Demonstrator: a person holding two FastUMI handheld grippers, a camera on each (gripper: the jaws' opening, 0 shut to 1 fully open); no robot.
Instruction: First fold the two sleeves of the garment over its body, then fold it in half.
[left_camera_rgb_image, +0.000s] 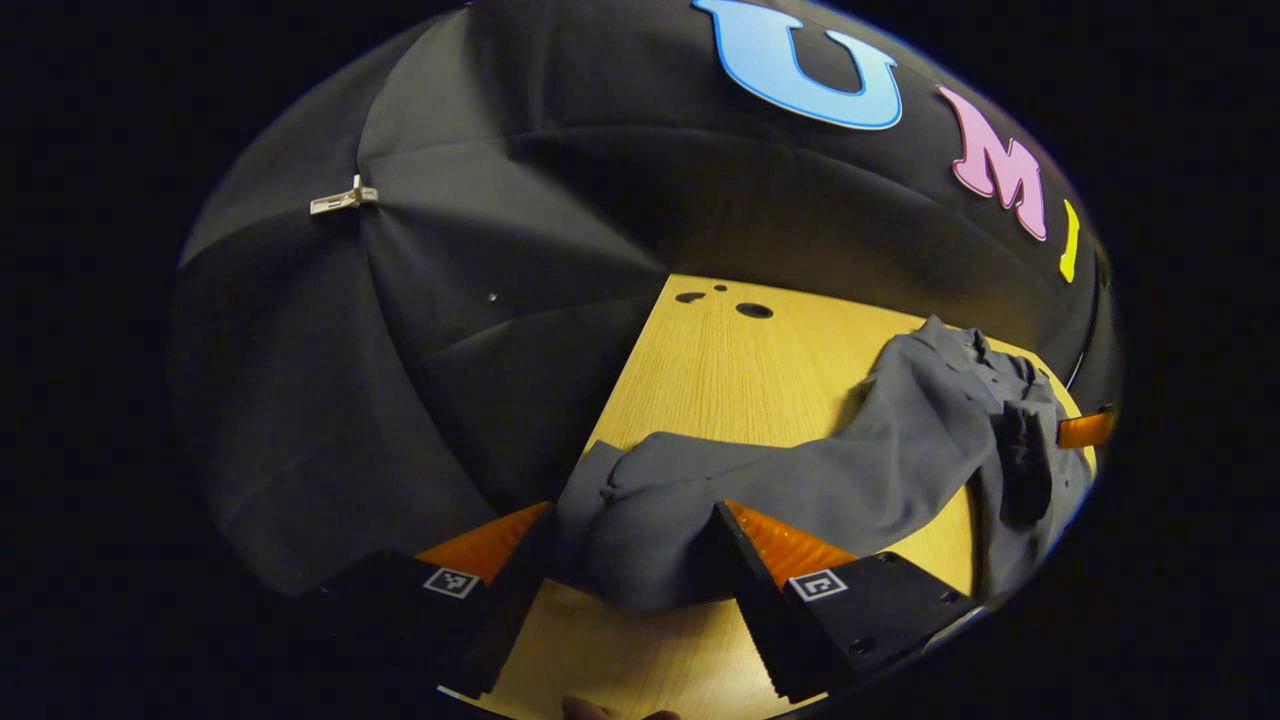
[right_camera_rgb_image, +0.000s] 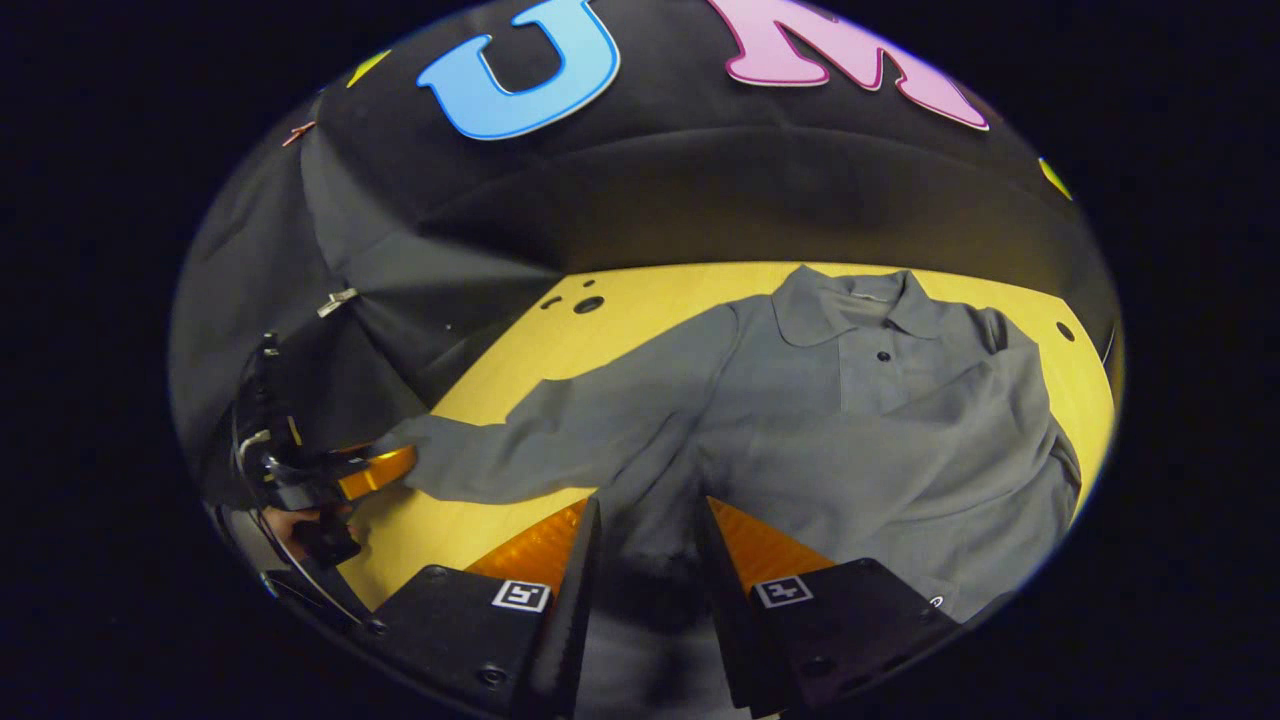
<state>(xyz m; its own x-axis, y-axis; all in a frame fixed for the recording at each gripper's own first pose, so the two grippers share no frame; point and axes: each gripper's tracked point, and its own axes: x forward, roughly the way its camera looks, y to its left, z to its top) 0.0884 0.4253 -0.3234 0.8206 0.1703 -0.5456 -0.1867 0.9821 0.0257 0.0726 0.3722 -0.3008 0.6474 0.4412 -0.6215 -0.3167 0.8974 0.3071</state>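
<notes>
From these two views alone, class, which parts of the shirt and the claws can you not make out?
- Left gripper view: the sleeve end bunches between the left claw; its cuff is hidden in folds.
- Left gripper view: the shirt body is cut off by the right edge.
- Right gripper view: the hem is hidden between the right claw fingers; grip unclear.

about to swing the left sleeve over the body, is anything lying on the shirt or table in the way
Nothing visible. The left claw has the sleeve cuff between its fingers, and the sleeve stretches out over bare wooden table. The shirt body carries only its own collar, placket and wrinkles. The right claw sits at the lower hem.
</notes>
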